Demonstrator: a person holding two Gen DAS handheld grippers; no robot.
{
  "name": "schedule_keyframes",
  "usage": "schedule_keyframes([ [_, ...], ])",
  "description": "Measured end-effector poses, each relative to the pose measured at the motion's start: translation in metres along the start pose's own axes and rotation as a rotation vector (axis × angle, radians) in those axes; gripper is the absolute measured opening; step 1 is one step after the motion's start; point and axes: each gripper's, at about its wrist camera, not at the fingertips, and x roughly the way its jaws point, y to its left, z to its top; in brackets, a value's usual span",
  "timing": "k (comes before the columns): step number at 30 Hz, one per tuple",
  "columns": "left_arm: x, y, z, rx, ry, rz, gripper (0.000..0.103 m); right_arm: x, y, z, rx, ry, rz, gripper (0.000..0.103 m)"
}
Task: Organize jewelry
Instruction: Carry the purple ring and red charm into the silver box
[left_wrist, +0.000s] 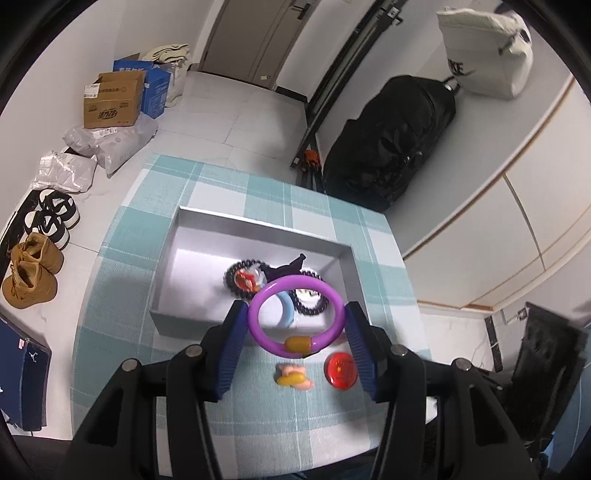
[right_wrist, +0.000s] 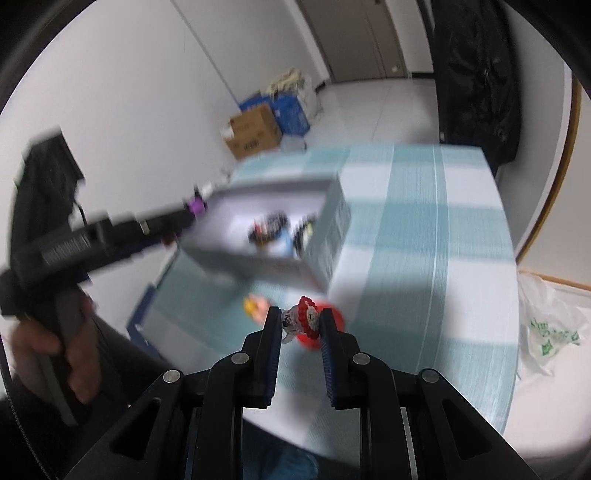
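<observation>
Purple bangle (left_wrist: 295, 316): held between the blue pads of the left tongs (left_wrist: 295, 325), its ring face turned toward the camera; the amber bead (left_wrist: 297, 344) on it sits at the bottom of the ring, nearest the camera. It hangs above the near wall of the box, partly over the worktop.
Left tongs: spread as wide as the bangle, one pad pressed on each side of the ring.
Beaded charm (right_wrist: 304, 318): a small red-and-white beaded piece with a clear part on its left, pinched at the tips of the right tongs (right_wrist: 299, 321); which way its long axis runs is hard to judge in the blurred right wrist view.
Right tongs: nearly closed, gripping the charm just above the worktop, in front of the box.
Grey box (left_wrist: 258, 223): open-topped, on the worktop; inside lie black bead bracelets (left_wrist: 310, 303), a light blue ring (left_wrist: 287, 308), a red piece (left_wrist: 246, 280) and a dark purple item (left_wrist: 284, 269), all toward the right half.
Red disc (left_wrist: 340, 370): flat on the worktop, near side of the box.
Pink and yellow piece (left_wrist: 294, 376): just left of the disc, apart from it.
Worktop (left_wrist: 125, 295): covered in a teal and white check cloth.
</observation>
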Motion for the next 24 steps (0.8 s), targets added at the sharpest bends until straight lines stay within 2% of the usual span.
schedule_keyframes([
  [2, 0.002, -0.001, 0.004, 0.004, -0.006, 0.011, 0.048, -0.005, -0.002, 0.015, 0.022, -0.043, 0.029, 0.019],
  [6, 0.008, -0.003, 0.010, 0.014, -0.011, 0.029, 0.048, -0.005, 0.000, 0.039, 0.043, -0.070, 0.072, 0.019],
  [13, 0.019, 0.004, 0.019, -0.007, 0.008, 0.068, 0.048, 0.019, 0.008, 0.071, 0.008, -0.036, 0.117, 0.019],
  [24, 0.041, 0.014, 0.029, -0.061, 0.065, 0.072, 0.048, 0.059, 0.003, 0.090, 0.003, 0.012, 0.138, 0.019],
])
